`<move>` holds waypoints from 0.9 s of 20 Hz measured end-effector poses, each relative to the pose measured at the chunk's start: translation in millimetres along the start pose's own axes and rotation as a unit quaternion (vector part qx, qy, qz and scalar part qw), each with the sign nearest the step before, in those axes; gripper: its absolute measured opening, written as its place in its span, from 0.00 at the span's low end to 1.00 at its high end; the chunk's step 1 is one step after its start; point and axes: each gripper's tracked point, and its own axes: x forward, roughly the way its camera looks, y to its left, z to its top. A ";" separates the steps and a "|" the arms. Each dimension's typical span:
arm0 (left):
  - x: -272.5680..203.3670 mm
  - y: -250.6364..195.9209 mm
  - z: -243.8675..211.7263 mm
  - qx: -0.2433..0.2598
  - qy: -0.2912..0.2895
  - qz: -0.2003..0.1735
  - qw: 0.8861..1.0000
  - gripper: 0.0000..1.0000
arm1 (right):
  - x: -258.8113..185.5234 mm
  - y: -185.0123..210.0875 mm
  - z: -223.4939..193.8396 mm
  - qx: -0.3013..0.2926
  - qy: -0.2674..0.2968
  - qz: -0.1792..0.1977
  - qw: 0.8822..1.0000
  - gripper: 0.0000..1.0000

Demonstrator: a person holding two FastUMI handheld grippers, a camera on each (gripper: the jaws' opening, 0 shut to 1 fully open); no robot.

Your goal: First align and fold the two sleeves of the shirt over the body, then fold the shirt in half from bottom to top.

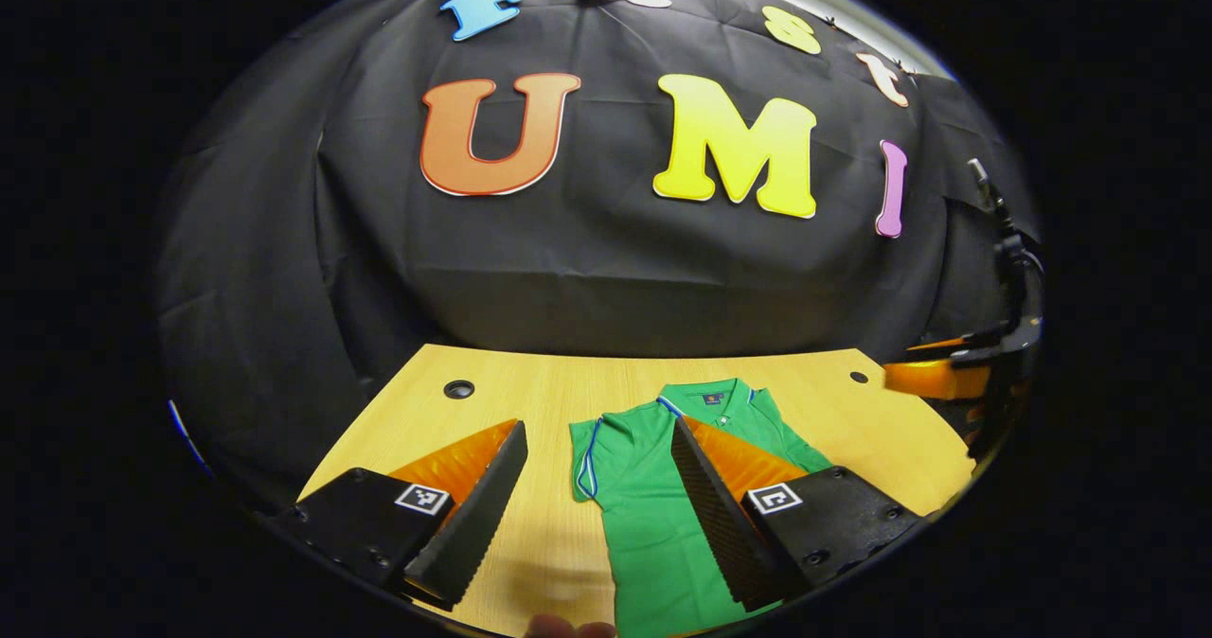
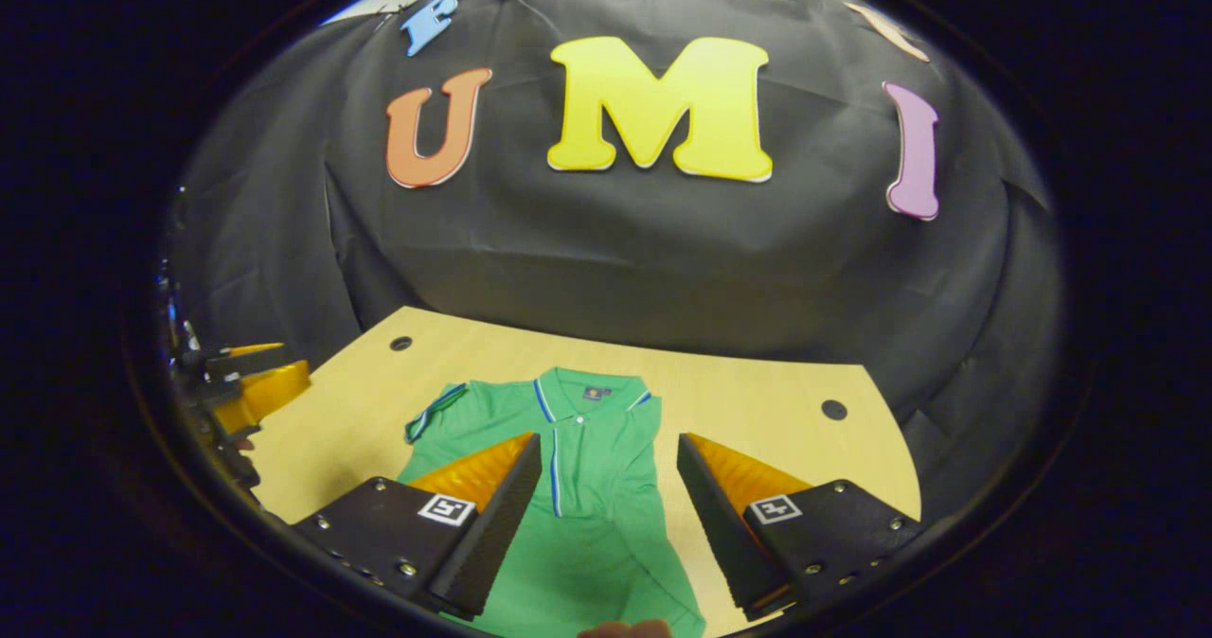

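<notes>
A green polo shirt [image 1: 644, 515] lies flat on the wooden table [image 1: 530, 401], collar [image 1: 707, 397] toward the back wall. Its sleeve [image 1: 589, 458] with blue and white trim sticks out on the left. My left gripper [image 1: 598, 425] hovers open above the shirt's left part, with nothing held. In the right gripper view the shirt [image 2: 592, 496] lies with its collar [image 2: 592, 392] far and a sleeve [image 2: 436, 411] spread to the left; its right edge runs straight. My right gripper [image 2: 608, 439] is open over the shirt's chest, holding nothing.
The table has round cable holes [image 1: 459, 389] [image 2: 833, 409] near its back corners. The right gripper [image 1: 947, 373] shows at the right edge of the left gripper view, and the left gripper [image 2: 256, 382] at the left edge of the right gripper view. Black cloth closes the back.
</notes>
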 end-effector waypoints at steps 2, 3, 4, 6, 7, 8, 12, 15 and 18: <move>32.0 4.1 -14.9 0.005 0.018 -0.009 1.000 0.98 | -26.4 -5.8 1.2 0.005 -0.006 0.001 1.000 0.89; 49.2 4.9 -22.1 0.000 0.029 -0.013 0.999 0.98 | -40.4 -10.9 -3.2 -0.001 0.001 -0.003 1.000 0.89; 66.4 4.6 -30.7 -0.004 0.038 -0.019 0.999 0.98 | -47.9 -15.7 -5.2 -0.010 0.003 -0.008 1.000 0.89; 94.0 5.8 -49.5 -0.005 0.060 -0.021 0.998 0.98 | -61.2 -21.5 -4.9 -0.016 0.003 -0.016 1.000 0.89; 105.6 7.6 -59.7 -0.005 0.072 -0.020 0.997 0.98 | -67.2 -23.6 -4.0 -0.012 0.002 -0.017 1.000 0.89; 119.4 11.1 -74.4 0.001 0.092 -0.017 0.996 0.98 | -72.9 -27.9 -4.9 -0.006 0.002 -0.021 1.000 0.89; 157.9 25.3 -107.7 0.019 0.128 -0.007 0.992 0.98 | -79.4 -47.3 -16.0 -0.004 0.011 -0.040 0.999 0.89; 172.2 26.4 -134.4 0.022 0.169 -0.023 0.985 0.84 | -74.2 -53.8 -31.6 0.018 0.021 -0.046 0.999 0.89; 184.2 28.5 -145.6 0.048 0.185 -0.032 0.981 0.77 | -64.9 -59.6 -54.0 0.046 0.045 -0.051 0.997 0.89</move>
